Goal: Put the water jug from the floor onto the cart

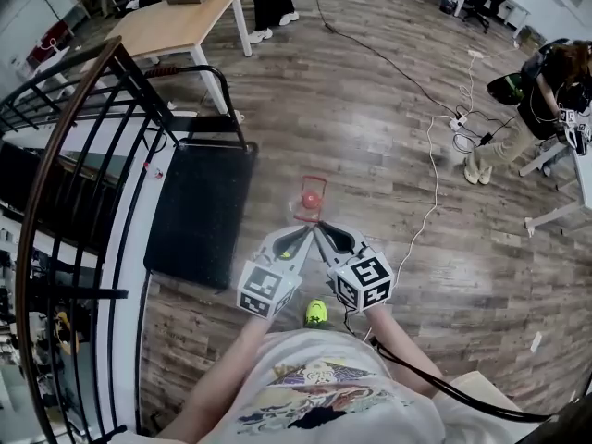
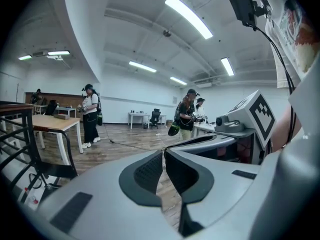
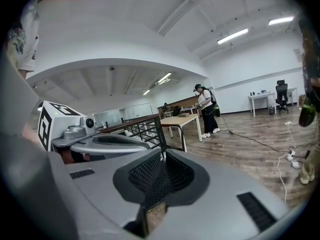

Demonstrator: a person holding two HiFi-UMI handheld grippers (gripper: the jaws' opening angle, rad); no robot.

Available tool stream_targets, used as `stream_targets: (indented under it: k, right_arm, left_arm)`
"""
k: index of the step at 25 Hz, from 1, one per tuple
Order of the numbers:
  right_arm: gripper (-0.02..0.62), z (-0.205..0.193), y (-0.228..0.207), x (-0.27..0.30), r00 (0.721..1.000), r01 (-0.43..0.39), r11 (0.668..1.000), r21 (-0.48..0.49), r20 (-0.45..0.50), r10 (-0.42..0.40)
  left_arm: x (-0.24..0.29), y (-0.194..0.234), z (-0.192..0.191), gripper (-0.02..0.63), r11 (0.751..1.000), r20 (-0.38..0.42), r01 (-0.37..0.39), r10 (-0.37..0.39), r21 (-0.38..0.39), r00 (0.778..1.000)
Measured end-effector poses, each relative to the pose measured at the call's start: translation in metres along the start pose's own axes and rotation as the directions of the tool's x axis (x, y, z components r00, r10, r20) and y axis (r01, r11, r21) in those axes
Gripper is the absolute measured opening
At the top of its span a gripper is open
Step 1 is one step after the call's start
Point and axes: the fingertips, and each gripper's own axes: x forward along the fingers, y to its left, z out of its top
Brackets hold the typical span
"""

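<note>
Head camera steeply down on left tool (image 1: 303, 237), right tool (image 1: 321, 235); theirs level, shared floor (image 1: 370, 109).

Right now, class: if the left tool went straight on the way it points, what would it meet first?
Probably the wooden floor: the left tool, shut and tipped slightly down, sees only boards ahead. The red-capped item by its tip seems lower, though depth is unclear.
</note>
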Motion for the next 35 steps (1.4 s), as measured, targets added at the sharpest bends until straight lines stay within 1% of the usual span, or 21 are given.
stream_targets:
  k: [4,8,16,21,24,27,31,35]
  right_arm:
    - [0.023,0.011,-0.019,0.028,0.999,0.031,1.0,-0.002,-0.01,-0.031]
    - [0.023,0.023,-0.037,0.06,0.998,0.059,0.998,0.01,-0.02,-0.059]
    - [0.023,0.046,-0.066,0.128,0.989,0.147,0.989,0.031,-0.026,-0.146]
    - [0.023,0.053,-0.079,0.16,0.984,0.178,0.982,0.056,-0.031,-0.176]
    - [0.023,0.053,-0.085,0.173,0.982,0.187,0.981,0.059,-0.043,-0.184]
    - [0.023,0.052,-0.091,0.184,0.981,0.188,0.981,0.042,-0.047,-0.186]
    - [0.023,0.045,-0.104,0.192,0.98,0.193,0.98,0.047,-0.05,-0.19]
    - [0.023,0.034,-0.125,0.2,0.98,0.195,0.979,0.056,-0.06,-0.192]
  left_arm:
    - [0.02,0.03,0.008,0.015,0.999,0.004,0.036,-0.036,0.002,0.999]
    - [0.04,0.064,0.018,0.015,0.997,0.021,0.078,-0.078,-0.012,0.997]
    - [0.072,0.134,0.03,0.015,0.984,-0.017,0.177,-0.176,0.029,0.984]
    - [0.088,0.167,0.031,0.015,0.976,-0.033,0.214,-0.213,0.027,0.976]
    - [0.095,0.181,0.027,0.015,0.975,-0.044,0.219,-0.219,0.017,0.975]
    - [0.103,0.19,0.023,0.015,0.973,-0.044,0.231,-0.23,0.009,0.972]
    - [0.117,0.197,0.017,0.015,0.969,-0.062,0.243,-0.24,0.043,0.969]
    - [0.14,0.202,0.006,0.015,0.972,-0.084,0.232,-0.228,0.042,0.97]
